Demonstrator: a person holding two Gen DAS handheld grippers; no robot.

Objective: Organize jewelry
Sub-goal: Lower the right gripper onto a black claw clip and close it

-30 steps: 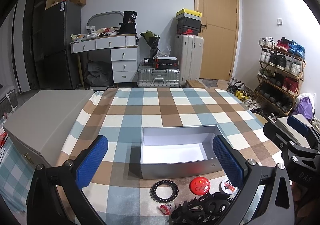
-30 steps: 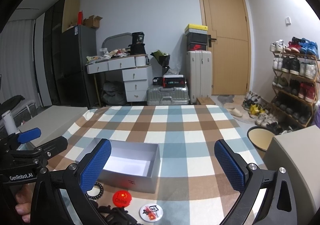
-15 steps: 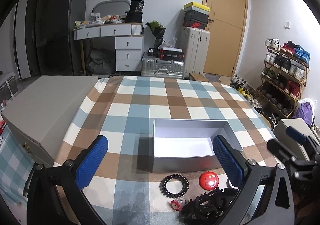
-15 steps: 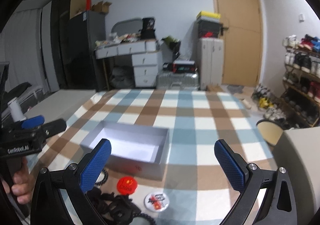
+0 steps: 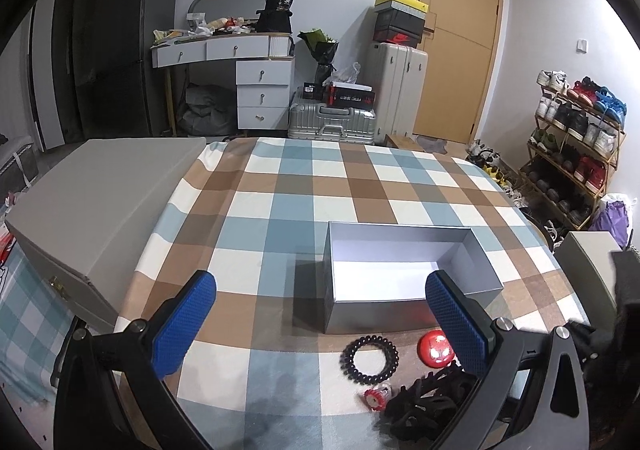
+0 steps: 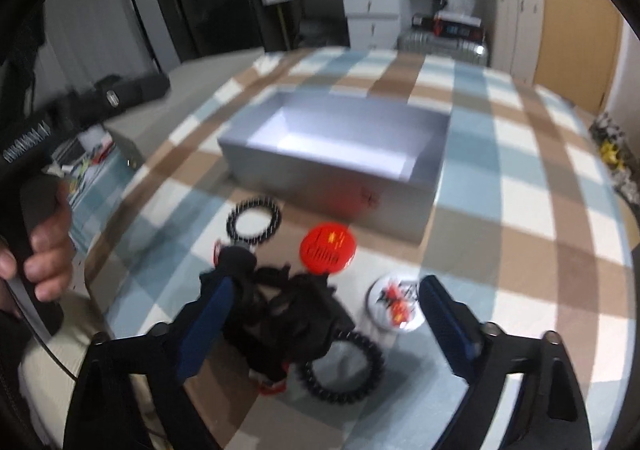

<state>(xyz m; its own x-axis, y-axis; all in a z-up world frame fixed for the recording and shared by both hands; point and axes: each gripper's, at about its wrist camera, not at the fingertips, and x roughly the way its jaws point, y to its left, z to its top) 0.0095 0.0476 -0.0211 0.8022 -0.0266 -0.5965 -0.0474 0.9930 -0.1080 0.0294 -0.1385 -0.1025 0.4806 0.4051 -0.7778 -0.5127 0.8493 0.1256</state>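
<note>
An open grey box (image 5: 404, 274) with a white inside stands on the checked tablecloth; it also shows in the right wrist view (image 6: 340, 154). In front of it lie a black bead bracelet (image 5: 369, 355), a red round badge (image 5: 435, 346), a small red charm (image 5: 374, 399) and a black tangled hair piece (image 5: 428, 406). The right wrist view shows the red badge (image 6: 328, 248), a white badge (image 6: 394, 308), the black hair piece (image 6: 280, 314) and two black bracelets (image 6: 254, 222) (image 6: 340, 368). My left gripper (image 5: 320, 324) is open above the cloth. My right gripper (image 6: 324, 314) is open, low over the jewelry pile.
A closed grey case (image 5: 100, 206) lies left of the table. The left gripper's handle and a hand (image 6: 44, 250) show at the left of the right wrist view. A shoe rack (image 5: 572, 142), suitcases (image 5: 332, 122) and a desk stand beyond the table.
My right gripper has dropped down and tilted toward the jewelry pile, with motion blur. My left gripper has shifted left, so the box sits further right in its view.
</note>
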